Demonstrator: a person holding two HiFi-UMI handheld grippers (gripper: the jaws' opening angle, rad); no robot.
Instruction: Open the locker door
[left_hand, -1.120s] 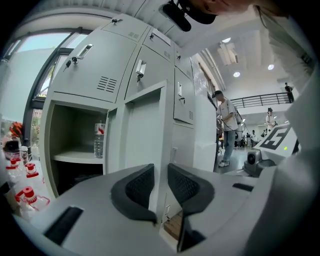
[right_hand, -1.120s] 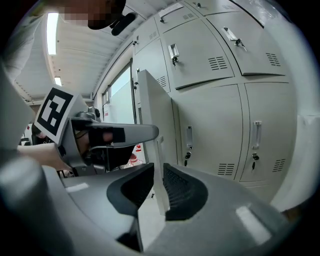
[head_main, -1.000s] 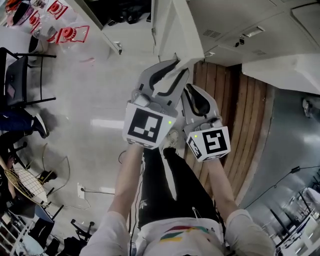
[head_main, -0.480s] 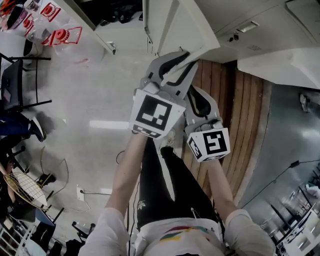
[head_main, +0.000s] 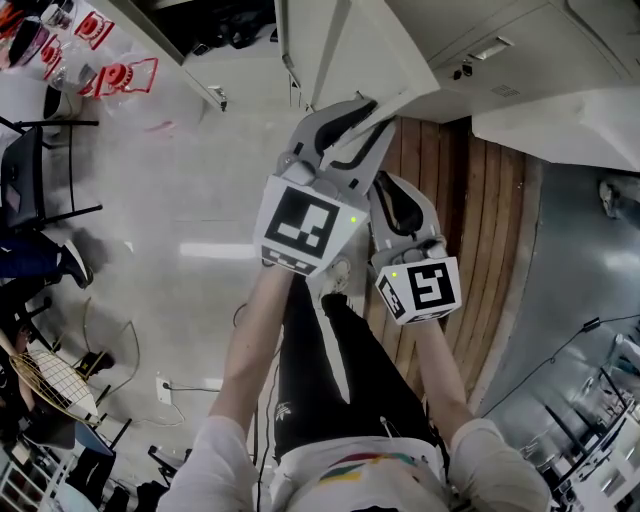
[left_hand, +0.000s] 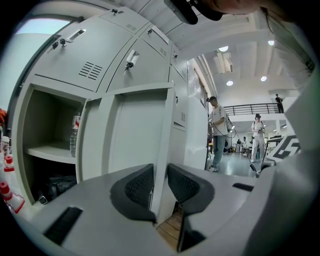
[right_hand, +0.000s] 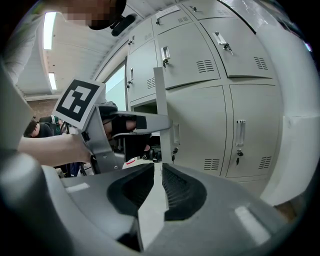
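Note:
The pale grey locker door (head_main: 350, 50) stands partly open in the head view. My left gripper (head_main: 340, 125) is shut on its free edge, and the left gripper view shows the door edge (left_hand: 161, 135) pinched between the dark pads (left_hand: 137, 185). Just below and to the right, my right gripper (head_main: 395, 195) points up at the door's lower part. In the right gripper view its jaws close on the thin door edge (right_hand: 160, 100), beside the door's handle (right_hand: 175, 133). The left gripper (right_hand: 135, 122) shows higher on the same edge.
The open compartment (left_hand: 50, 150) holds a bottle (left_hand: 75, 135) on a shelf and a dark bag below. Closed lockers (right_hand: 240, 130) stand to the right. Two people (left_hand: 217, 132) stand in the hall. Chairs (head_main: 40, 170) and red items (head_main: 120, 75) are at the left.
The door has swung a little further out, and my left gripper has moved up and right with it. The right gripper has barely shifted.

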